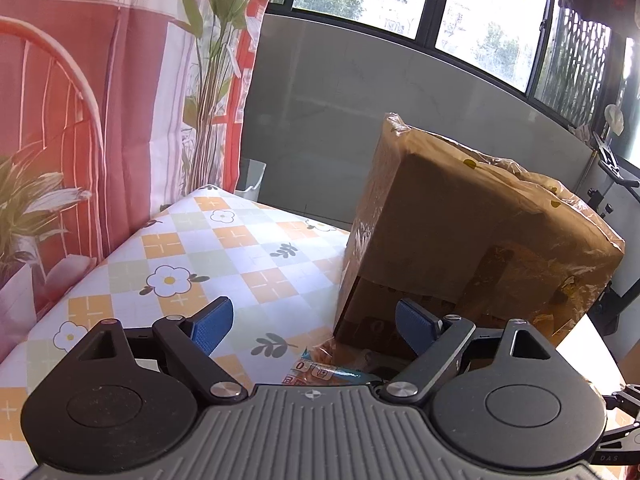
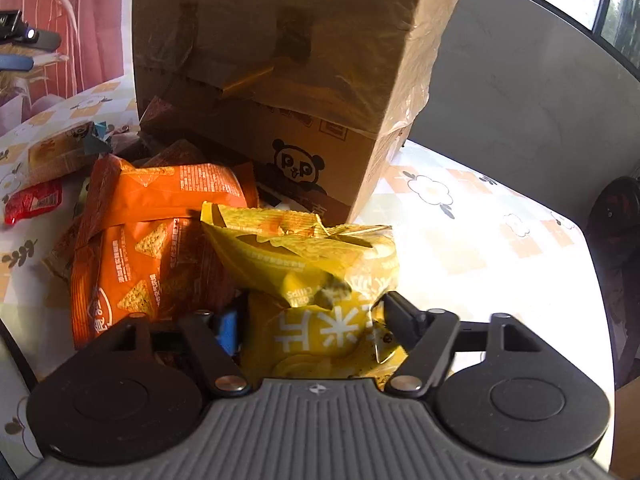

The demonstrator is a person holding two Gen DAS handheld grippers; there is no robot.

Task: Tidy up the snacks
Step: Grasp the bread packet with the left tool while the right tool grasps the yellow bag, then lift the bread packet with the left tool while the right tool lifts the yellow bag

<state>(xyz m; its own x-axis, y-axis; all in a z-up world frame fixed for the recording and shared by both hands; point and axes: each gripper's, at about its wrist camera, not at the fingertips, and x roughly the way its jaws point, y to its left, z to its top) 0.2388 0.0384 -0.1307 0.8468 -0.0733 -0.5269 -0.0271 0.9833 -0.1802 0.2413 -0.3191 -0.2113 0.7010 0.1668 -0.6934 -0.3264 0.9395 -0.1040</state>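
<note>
A tape-wrapped cardboard box (image 1: 460,232) stands on the flowered tablecloth (image 1: 192,248); in the right wrist view the box (image 2: 280,60) shows a panda print. My left gripper (image 1: 314,326) is open and empty, just left of the box, above a snack packet (image 1: 324,372) at its foot. My right gripper (image 2: 314,324) has its fingers closed around a yellow chip bag (image 2: 320,280) in front of the box. An orange chip bag (image 2: 152,240) lies to its left, with a red packet (image 2: 34,202) and a beige packet (image 2: 52,152) further left.
A printed curtain (image 1: 100,100) hangs left of the table. A grey wall and windows (image 1: 400,0) are behind. The table's right edge (image 2: 592,280) drops off by a dark object. Bare tablecloth (image 2: 480,240) lies right of the box.
</note>
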